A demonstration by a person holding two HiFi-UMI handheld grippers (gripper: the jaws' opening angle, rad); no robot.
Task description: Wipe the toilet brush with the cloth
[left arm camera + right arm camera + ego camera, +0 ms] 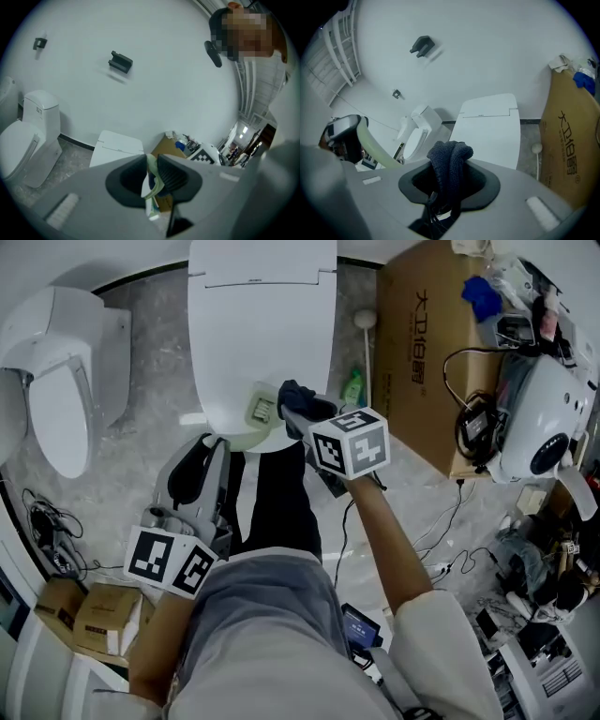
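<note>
Brush: the pale green plastic toilet brush (153,189) is pinched between the nearly closed jaws of your left gripper (151,164), at the front of the white toilet (262,315). Your right gripper (450,183) has its jaws clamped on the dark blue knitted cloth (451,159), just beside the brush.

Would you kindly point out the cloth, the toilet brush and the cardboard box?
cloth (450,153): right gripper view, folded top.
toilet brush (374,147): right gripper view, pale green handle.
cardboard box (422,362): head view, printed face.
</note>
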